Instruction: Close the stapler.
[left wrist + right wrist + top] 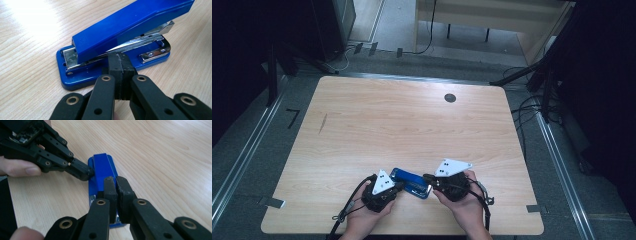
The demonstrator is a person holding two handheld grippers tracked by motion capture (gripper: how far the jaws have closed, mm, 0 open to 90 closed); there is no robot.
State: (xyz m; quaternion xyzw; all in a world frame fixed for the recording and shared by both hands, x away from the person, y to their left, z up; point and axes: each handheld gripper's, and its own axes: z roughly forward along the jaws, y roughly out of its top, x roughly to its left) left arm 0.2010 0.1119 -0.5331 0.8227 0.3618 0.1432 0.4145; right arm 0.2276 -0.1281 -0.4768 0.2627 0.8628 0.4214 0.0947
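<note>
- Blue stapler (pixel 117 37) on the desk (pixel 412 120) — rigid, fairly heavy, slick plastic top; best pinched across its base.
- Left hand-held gripper (pixel 119 65) closed, empty, tips against the stapler's side.
- Right hand-held gripper (pixel 116 188) closed on nothing — over its near end.

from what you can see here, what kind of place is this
Probably a lab or recording rig, not a home: a bare wooden table between floor rails, loose cables beside it, dark stands around. Both grippers, left and right, meet at a blue stapler.

left hand-held gripper (pixel 398 185) closed, right hand-held gripper (pixel 428 178) closed
</note>
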